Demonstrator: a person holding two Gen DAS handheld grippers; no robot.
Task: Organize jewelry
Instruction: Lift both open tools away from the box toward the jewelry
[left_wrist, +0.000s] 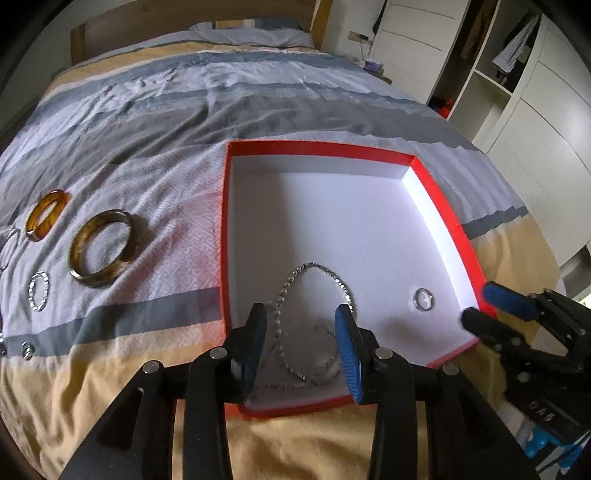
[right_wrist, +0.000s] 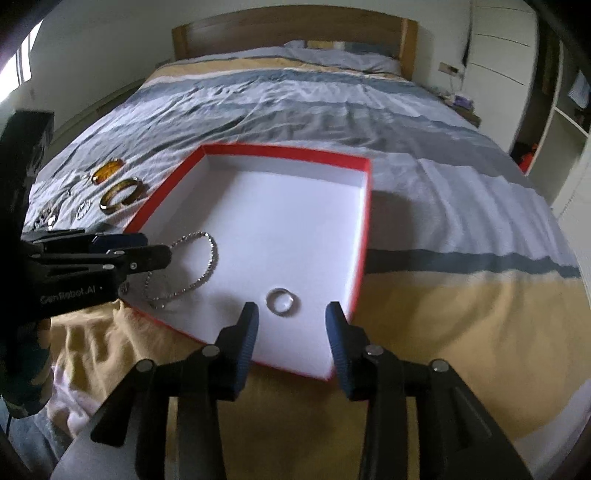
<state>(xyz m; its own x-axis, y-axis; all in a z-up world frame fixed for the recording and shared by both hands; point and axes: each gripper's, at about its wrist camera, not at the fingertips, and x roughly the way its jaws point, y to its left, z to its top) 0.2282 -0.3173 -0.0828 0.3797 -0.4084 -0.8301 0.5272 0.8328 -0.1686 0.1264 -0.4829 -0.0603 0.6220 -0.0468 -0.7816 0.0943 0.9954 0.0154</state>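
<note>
Jewelry on the bed (left_wrist: 155, 122), and both tongs stand spread, pinching nothing! The left gripper (left_wrist: 301, 332) hangs over the silver chain (left_wrist: 314, 295), which lies loose on the white floor of the red-rimmed box (left_wrist: 436, 192) by its near edge. The right gripper (right_wrist: 291, 325) straddles empty air just short of the silver ring (right_wrist: 281, 296), near the box's near right corner. Two amber bangles (left_wrist: 101, 253) wait on the bedspread off the box's left side.

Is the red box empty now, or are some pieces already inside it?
Not empty. The red box holds a silver chain and a silver ring on its white floor.
</note>
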